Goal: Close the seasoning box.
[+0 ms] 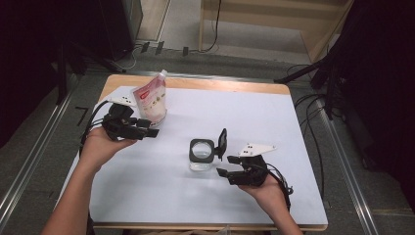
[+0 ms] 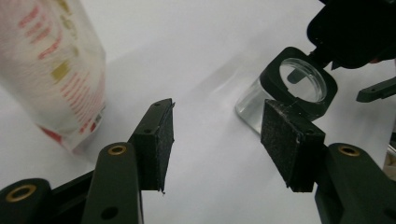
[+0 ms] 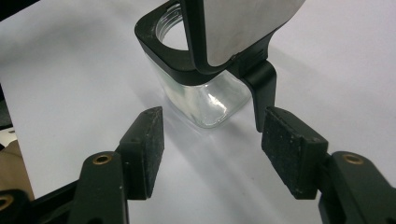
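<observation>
Right tool (image 3: 212, 140) agape, glass jar (image 3: 201, 93) just ahead

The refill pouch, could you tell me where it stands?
In the high view, the pouch stands upright at the table's far left, beside the left gripper.

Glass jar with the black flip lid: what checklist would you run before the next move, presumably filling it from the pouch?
1. Square clear glass jar upright on the white table: ok.
2. Black hinged lid swung up, mouth unobstructed: ok.
3. Jar interior empty: cannot tell, though nothing shows through the glass.
4. Red-and-white printed pouch standing: ok; spout opened: cannot tell.
5. Left gripper gripping the pouch: not ok; open, pouch beside it.
6. Right gripper steadying the jar: not ok; open, short of it.
</observation>
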`<state>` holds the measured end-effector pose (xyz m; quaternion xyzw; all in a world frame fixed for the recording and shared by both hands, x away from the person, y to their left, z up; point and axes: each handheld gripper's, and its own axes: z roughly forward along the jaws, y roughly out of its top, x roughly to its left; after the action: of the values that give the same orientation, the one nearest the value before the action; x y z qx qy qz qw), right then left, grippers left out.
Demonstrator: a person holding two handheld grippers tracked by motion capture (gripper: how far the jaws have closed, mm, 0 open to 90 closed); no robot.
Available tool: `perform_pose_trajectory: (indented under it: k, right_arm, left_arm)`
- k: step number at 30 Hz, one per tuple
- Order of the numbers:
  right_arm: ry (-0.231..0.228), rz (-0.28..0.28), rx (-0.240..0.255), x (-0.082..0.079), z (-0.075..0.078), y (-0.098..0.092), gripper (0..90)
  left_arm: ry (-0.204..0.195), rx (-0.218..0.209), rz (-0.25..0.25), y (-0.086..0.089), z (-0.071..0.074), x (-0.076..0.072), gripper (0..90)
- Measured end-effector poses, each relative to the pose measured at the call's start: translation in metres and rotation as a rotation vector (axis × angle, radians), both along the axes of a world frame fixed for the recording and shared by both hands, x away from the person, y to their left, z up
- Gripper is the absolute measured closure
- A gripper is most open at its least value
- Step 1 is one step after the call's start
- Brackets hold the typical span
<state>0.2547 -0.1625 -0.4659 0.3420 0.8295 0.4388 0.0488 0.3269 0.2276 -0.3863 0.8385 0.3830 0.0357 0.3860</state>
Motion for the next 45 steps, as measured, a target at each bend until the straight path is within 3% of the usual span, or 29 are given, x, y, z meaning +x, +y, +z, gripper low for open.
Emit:
perform_pose_trajectory:
  k: [10, 15, 19, 21, 30, 37, 41, 45]
  right_arm:
    - [0.007, -0.001, -0.005, 0.002, -0.001, 0.001, 40.1]
    - [0.006, 0.001, -0.007, 0.001, -0.001, 0.001, 40.5]
    - [0.011, 0.000, -0.005, 0.000, -0.001, 0.001, 40.9]
    - [-0.002, 0.008, 0.001, -0.002, 0.000, 0.001, 41.3]
    - [0.011, 0.036, 0.012, -0.012, 0.002, 0.008, 43.0]
    - [0.002, 0.104, 0.031, -0.021, 0.005, 0.022, 43.0]
    - [-0.012, 0.144, 0.021, -0.029, 0.005, 0.032, 43.1]
    - [-0.012, 0.182, 0.022, -0.035, 0.007, 0.046, 43.1]
  left_arm:
    - [-0.010, 0.010, 0.089, 0.027, -0.003, 0.006, 44.7]
    - [-0.039, 0.016, 0.142, 0.034, -0.005, 0.014, 43.1]
    - [-0.045, 0.038, 0.153, 0.035, -0.006, 0.020, 41.1]
    - [-0.036, 0.001, 0.158, 0.036, -0.005, 0.026, 41.2]
    - [-0.051, 0.010, 0.212, 0.026, -0.009, 0.049, 43.8]
    - [-0.040, -0.019, 0.238, 0.024, -0.017, 0.062, 46.1]
    - [-0.072, 0.014, 0.254, 0.019, -0.021, 0.068, 47.6]
    - [-0.080, -0.013, 0.256, 0.016, -0.024, 0.073, 49.1]
